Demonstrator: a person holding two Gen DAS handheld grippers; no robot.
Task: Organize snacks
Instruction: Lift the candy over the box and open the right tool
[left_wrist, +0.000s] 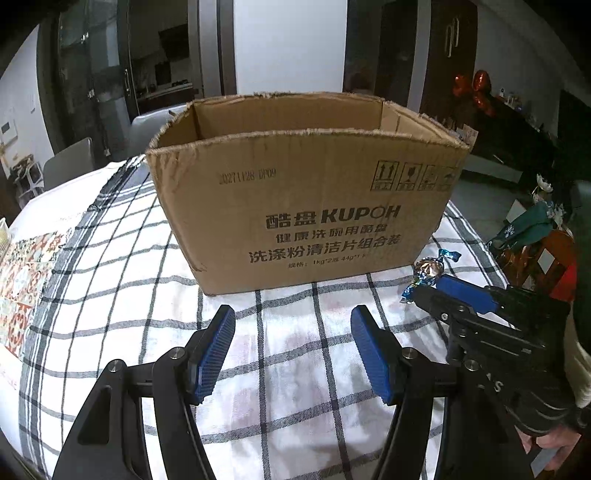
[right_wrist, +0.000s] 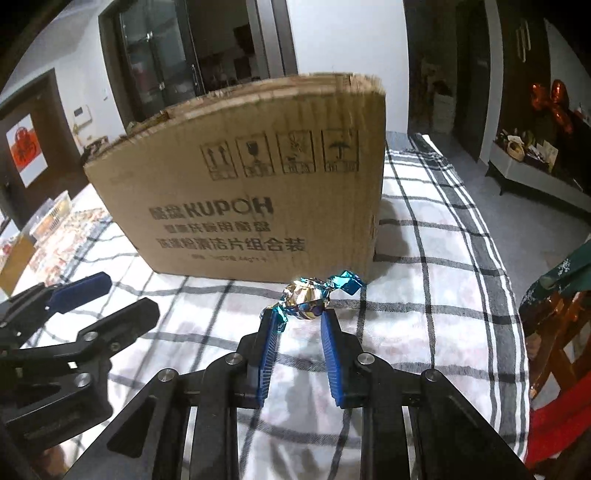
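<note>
An open cardboard box (left_wrist: 306, 206) stands upright on a table covered by a white cloth with dark checks (left_wrist: 110, 295); its printed long side faces both cameras and its top flaps are torn away. Nothing of the box's inside floor can be seen from either view.

A candy (right_wrist: 306, 295) in gold foil with blue twisted ends lies on the cloth just in front of the box's lower right corner, close to the box wall but apart from it. The right gripper (right_wrist: 300, 318) points at the box with its blue-padded fingers on either side of the candy; the jaws are narrowed around the sweet, the tips sitting at its two flanks, and whether they already press on it cannot be told. In the left wrist view the same gripper (left_wrist: 430, 284) reaches in from the right of the box, its tip meeting the candy (left_wrist: 428, 271).

The left gripper (left_wrist: 291, 325) is held over the cloth in front of the middle of the box, with nothing between its fingers; its jaws stand wide apart. It appears again at the left edge of the right wrist view (right_wrist: 110, 295), near the box's front left part.
</note>
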